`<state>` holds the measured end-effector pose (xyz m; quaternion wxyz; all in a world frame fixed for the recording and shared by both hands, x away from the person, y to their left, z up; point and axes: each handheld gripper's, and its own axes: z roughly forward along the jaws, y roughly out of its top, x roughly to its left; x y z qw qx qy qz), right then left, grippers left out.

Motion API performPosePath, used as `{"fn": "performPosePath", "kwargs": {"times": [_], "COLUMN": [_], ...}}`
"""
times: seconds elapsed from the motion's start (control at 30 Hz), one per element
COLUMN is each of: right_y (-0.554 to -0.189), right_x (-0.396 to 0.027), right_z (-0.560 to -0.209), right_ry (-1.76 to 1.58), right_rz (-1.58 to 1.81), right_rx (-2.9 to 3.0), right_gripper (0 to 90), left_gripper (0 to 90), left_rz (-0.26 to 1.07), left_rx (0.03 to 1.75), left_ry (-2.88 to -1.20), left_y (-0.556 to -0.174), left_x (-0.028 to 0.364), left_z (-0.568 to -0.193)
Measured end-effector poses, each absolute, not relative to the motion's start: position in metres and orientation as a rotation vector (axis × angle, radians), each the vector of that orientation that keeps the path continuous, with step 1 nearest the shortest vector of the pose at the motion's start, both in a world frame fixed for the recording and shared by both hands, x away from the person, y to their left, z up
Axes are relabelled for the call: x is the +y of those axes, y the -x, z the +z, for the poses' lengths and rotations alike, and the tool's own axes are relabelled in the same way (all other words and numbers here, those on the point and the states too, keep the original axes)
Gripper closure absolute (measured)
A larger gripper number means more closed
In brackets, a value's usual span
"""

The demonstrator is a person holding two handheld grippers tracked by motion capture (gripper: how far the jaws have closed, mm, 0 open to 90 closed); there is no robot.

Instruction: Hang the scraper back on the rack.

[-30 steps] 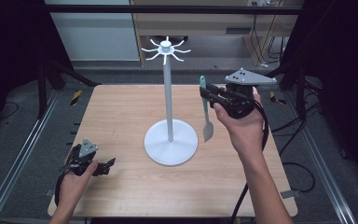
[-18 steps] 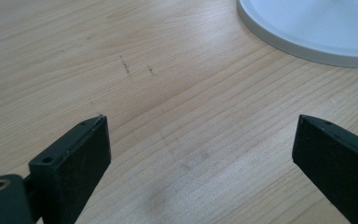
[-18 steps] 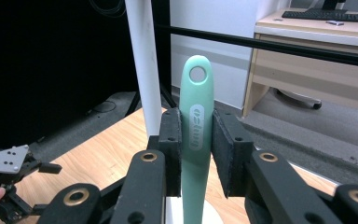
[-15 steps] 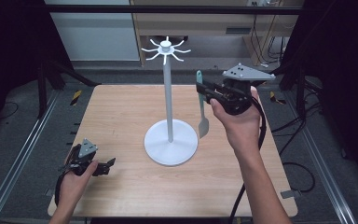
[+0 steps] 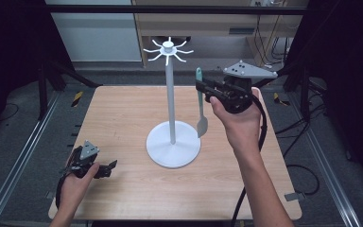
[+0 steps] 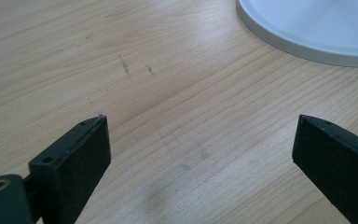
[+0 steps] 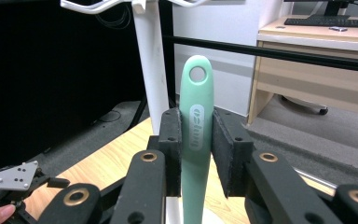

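A white stand [image 5: 171,94] with a ring of hooks [image 5: 168,47] on top rises from a round base [image 5: 173,144] at the table's middle. My right gripper [image 5: 203,87] is shut on a spatula [image 5: 199,90] just right of the pole. The spatula hangs upright, green handle up and grey blade [image 5: 202,125] down. In the right gripper view both pads clamp the green handle [image 7: 196,116], whose hole sits beside the white pole [image 7: 150,60] and below the hooks. My left gripper [image 5: 106,169] rests on the table at the front left, and its jaws [image 6: 200,154] stand open over bare wood.
The stand's base rim [image 6: 317,28] lies ahead and to the right of the left gripper. Metal frame rails [image 5: 33,142] run along both sides of the wooden table [image 5: 123,109]. A desk and cables stand behind the table.
My right gripper has carried the spatula slightly left and up, closer to the stand's pole. The left gripper has not moved.
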<state>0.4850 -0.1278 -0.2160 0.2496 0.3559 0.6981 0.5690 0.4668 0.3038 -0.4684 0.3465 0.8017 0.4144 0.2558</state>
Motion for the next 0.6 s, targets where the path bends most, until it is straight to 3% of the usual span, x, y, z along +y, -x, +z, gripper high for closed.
{"fn": "performPosePath", "kwargs": {"times": [0.6], "right_y": [-0.483], "right_x": [-0.117], "right_z": [-0.199], "right_ry": [-0.922], "right_rz": [1.561], "right_rx": [1.902], "right_gripper": [74.3], "left_gripper": [4.0], "left_rz": [0.662], "left_rx": [1.078], "left_ry": [-2.073], "left_y": [-0.467], "left_x": [0.304], "left_z": [-0.469]}}
